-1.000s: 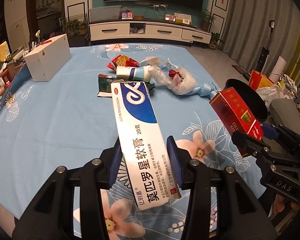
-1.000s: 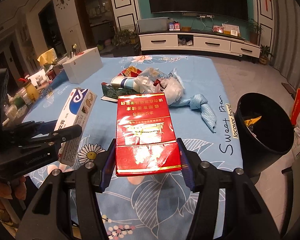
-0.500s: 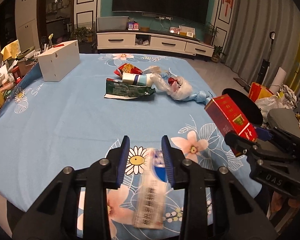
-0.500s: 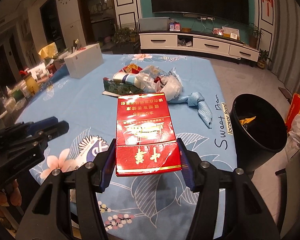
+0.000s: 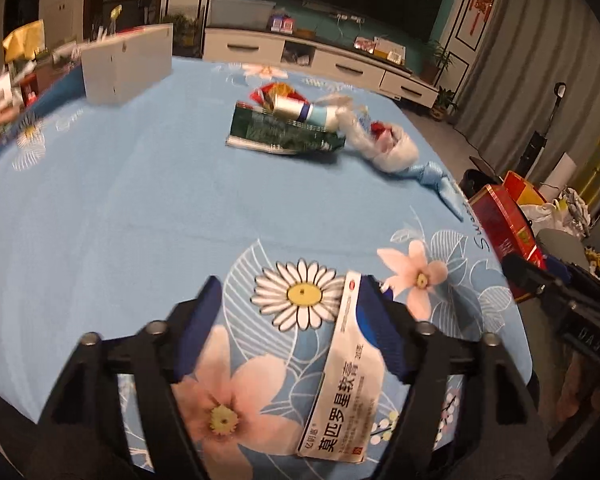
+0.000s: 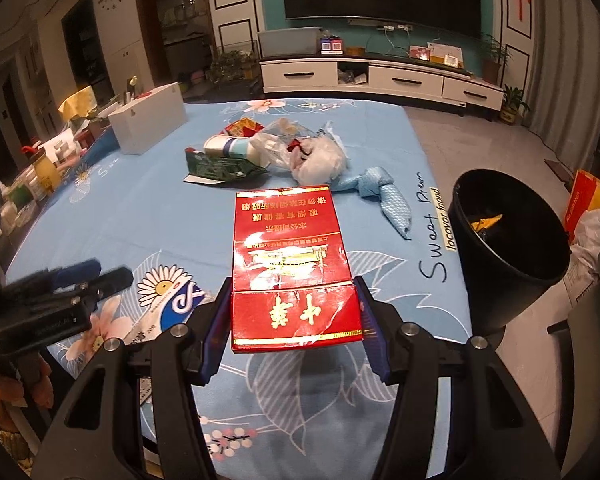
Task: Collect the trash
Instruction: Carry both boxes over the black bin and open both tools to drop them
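Our right gripper clamps the red carton, left gripper gapes over the ointment box on the table.

A cigarette carton fills the frame's centre above the tablecloth; the trash heap lies behind it, a bin at right, an ointment box lower left.

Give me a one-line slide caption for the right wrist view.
Right gripper grips a red cigarette carton above the floral tablecloth, black trash bin alongside.
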Action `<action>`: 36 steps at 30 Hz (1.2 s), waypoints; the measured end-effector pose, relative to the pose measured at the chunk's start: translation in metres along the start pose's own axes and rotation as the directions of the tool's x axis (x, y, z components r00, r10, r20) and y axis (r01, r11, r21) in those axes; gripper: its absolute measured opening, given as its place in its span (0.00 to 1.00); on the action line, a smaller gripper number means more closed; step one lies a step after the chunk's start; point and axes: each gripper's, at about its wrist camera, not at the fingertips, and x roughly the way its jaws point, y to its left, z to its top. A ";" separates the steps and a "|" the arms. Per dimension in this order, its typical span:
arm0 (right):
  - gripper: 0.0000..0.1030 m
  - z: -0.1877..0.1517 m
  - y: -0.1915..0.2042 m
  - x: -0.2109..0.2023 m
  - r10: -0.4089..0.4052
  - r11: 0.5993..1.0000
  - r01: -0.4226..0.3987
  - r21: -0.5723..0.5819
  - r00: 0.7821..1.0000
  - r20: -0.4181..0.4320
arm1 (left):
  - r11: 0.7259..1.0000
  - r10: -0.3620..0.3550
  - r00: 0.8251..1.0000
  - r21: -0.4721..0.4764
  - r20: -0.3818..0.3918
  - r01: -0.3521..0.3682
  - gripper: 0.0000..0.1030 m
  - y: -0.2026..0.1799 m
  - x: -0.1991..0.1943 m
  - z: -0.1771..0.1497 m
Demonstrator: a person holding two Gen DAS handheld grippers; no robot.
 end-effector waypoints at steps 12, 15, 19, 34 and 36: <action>0.55 -0.006 -0.029 0.001 0.016 0.997 -0.016 0.079 1.000 0.006 | 0.983 -0.016 0.989 0.180 -0.146 0.042 0.45 -0.046 0.030 -0.029; 0.55 -0.007 -0.034 0.000 0.017 0.996 -0.018 0.088 1.000 0.011 | 0.974 0.017 0.992 0.226 -0.128 0.012 0.40 -0.056 0.028 -0.029; 0.55 -0.009 -0.042 -0.002 0.018 0.994 -0.021 0.108 0.999 0.026 | 0.983 -0.031 0.990 0.175 -0.135 0.055 0.39 -0.056 0.029 -0.023; 0.55 -0.007 -0.092 -0.017 0.000 0.978 -0.023 0.210 0.994 0.110 | 0.971 -0.064 0.997 0.227 -0.044 0.072 0.39 -0.118 0.021 0.037; 0.55 -0.007 -0.104 -0.020 -0.009 0.973 -0.020 0.232 0.992 0.124 | 0.965 -0.067 0.997 0.252 -0.040 0.075 0.39 -0.131 0.022 0.041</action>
